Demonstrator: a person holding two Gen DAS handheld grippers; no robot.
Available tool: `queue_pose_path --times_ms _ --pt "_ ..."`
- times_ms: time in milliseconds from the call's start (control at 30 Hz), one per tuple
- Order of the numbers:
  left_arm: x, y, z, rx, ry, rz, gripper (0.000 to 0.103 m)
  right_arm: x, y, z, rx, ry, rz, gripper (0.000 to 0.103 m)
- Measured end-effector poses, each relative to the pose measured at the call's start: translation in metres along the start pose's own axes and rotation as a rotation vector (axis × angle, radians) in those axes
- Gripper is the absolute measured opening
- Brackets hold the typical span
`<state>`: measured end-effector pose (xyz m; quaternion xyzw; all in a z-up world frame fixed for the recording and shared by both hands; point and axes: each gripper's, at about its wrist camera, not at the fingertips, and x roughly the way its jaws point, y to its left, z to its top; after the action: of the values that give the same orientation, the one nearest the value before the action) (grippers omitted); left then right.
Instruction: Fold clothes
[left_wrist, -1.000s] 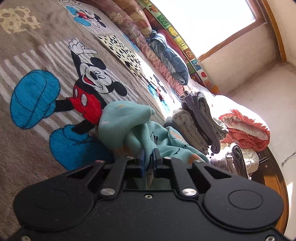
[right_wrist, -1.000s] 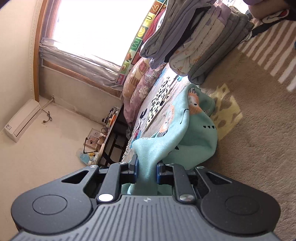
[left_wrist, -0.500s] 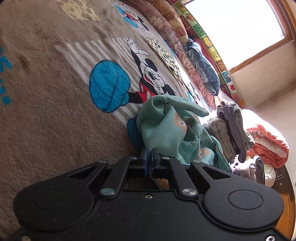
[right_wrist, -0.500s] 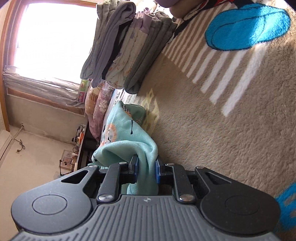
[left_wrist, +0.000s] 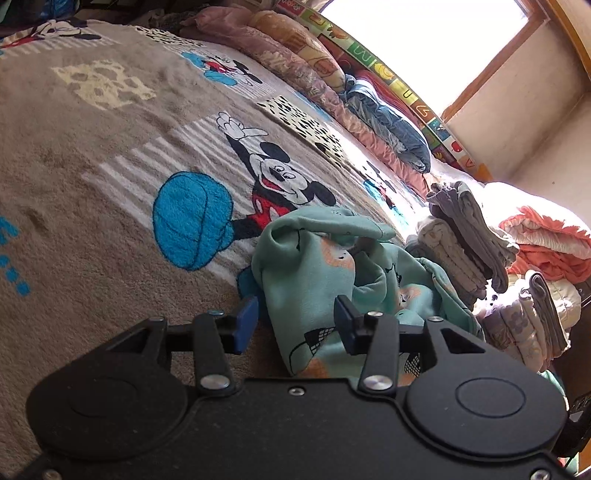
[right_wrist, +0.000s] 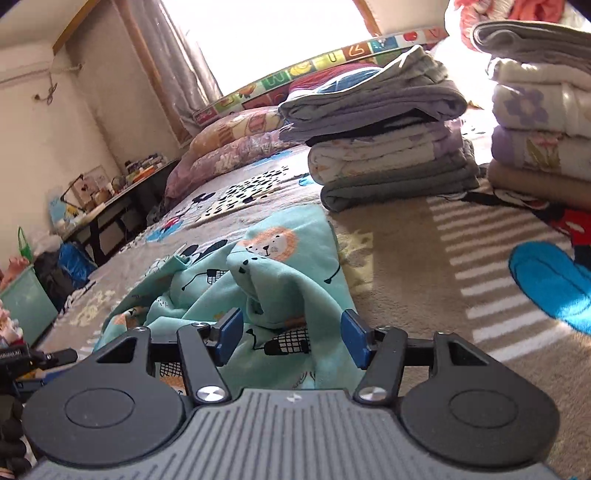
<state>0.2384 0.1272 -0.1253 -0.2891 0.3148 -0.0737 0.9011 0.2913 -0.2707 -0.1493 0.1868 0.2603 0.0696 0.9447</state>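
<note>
A crumpled mint-green garment (left_wrist: 317, 273) printed with lions lies on the cartoon-mouse blanket (left_wrist: 110, 206) covering the bed. My left gripper (left_wrist: 295, 321) is open, its blue pads on either side of a fold of the cloth without pinching it. In the right wrist view the same garment (right_wrist: 273, 266) lies bunched right before my right gripper (right_wrist: 291, 334), which is open too, cloth lying loose between its fingers.
Two stacks of folded clothes (right_wrist: 388, 147) (right_wrist: 539, 107) stand on the blanket beyond the garment. Pillows and quilts (left_wrist: 306, 74) line the window side. A coral quilt (left_wrist: 543, 243) lies at the bed's end. A cluttered desk (right_wrist: 110, 192) stands off the bed.
Both grippers were shut on the mint garment and carried it across the blanket. Now both have opened and the garment lies loose on the bed.
</note>
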Motion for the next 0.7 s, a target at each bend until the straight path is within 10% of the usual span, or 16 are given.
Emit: queue_pose_path --times_ms 267,433,500,700 --pt "0.053 -0.041 0.036 0.318 0.022 0.074 0.044 0.037 0.037 0.01 -0.254 0.057 -0.051 0.056" --pt "0.094 -0.045 0.042 0.414 0.075 0.125 0.032 0.037 0.006 0.012 -0.027 0.03 -0.003 0.021" --pt "0.104 -0.04 0.044 0.391 0.092 0.141 0.004 0.034 -0.013 0.008 0.104 0.013 0.024 0.017" --pt "0.073 -0.007 0.06 0.191 -0.032 0.13 0.0 0.015 -0.065 -0.012 0.455 -0.052 0.066 0.011"
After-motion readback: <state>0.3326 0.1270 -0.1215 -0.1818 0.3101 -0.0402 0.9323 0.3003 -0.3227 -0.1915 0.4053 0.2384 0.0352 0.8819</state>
